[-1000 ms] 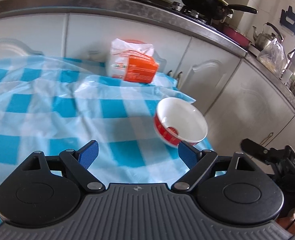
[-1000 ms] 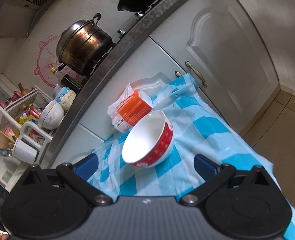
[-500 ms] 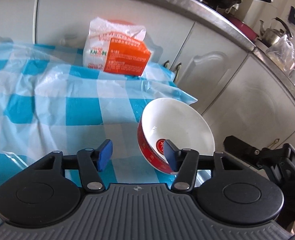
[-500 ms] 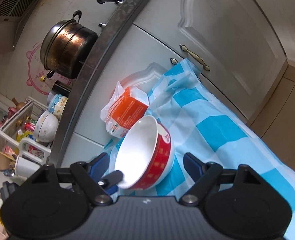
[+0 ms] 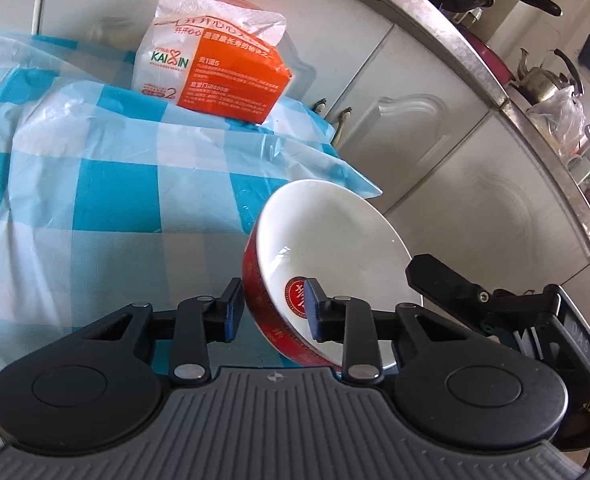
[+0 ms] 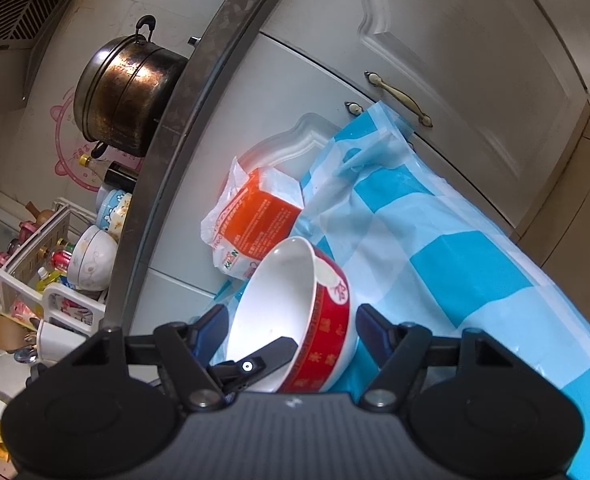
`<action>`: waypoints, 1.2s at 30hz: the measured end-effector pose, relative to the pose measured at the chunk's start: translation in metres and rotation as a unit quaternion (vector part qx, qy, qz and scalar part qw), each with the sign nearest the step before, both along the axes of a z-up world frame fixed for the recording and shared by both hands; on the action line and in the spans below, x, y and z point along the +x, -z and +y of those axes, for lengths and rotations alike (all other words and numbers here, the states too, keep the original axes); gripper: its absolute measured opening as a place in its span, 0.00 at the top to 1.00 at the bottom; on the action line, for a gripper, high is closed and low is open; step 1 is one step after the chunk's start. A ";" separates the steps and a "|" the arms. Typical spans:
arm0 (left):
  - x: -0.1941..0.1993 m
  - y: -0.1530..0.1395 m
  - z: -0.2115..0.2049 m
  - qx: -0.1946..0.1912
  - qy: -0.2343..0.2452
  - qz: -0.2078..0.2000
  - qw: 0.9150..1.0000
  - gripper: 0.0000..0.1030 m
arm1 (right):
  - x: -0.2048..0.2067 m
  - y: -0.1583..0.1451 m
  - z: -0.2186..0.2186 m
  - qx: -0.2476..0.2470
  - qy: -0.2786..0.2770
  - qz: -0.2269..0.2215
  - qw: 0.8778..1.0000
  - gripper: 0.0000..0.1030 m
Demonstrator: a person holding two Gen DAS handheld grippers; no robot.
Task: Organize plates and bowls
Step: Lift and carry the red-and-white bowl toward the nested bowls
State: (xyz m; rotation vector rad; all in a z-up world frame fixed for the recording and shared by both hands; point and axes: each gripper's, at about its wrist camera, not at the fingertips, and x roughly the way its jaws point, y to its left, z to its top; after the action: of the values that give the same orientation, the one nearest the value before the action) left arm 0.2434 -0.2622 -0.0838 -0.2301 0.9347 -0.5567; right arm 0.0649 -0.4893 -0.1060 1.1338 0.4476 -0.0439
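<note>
A red bowl (image 5: 335, 240) with a white inside sits tilted near the right edge of the blue-and-white checked cloth (image 5: 95, 184). My left gripper (image 5: 271, 312) is closed on the bowl's near rim, one blue pad outside the red wall and one inside. In the right wrist view the same bowl (image 6: 319, 312) lies between the two fingers of my right gripper (image 6: 293, 330), which stands open around it without touching. The left gripper's finger (image 6: 255, 364) shows inside the bowl there.
An orange and white paper packet (image 5: 223, 68) stands at the back of the cloth against white cabinet doors (image 5: 435, 128). A steel counter edge (image 6: 191, 92) runs above with a large pot (image 6: 123, 96). A dish rack (image 6: 55, 280) with bowls is at the left.
My left gripper has moved forward to the bowl and closed on its rim, tilting it. My right gripper has come closer, so the bowl now sits between its open fingers.
</note>
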 end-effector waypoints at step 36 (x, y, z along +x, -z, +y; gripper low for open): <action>-0.109 -0.079 0.089 -0.015 -0.015 -0.108 0.994 0.68 | -0.059 -0.075 0.096 -0.061 -0.065 -0.049 0.995 0.30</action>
State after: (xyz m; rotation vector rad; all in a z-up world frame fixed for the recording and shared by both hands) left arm 0.1343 -0.1733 -0.0047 -0.2060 0.7135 -0.5566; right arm 0.0060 -0.3931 -0.0306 0.9810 0.4257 0.0968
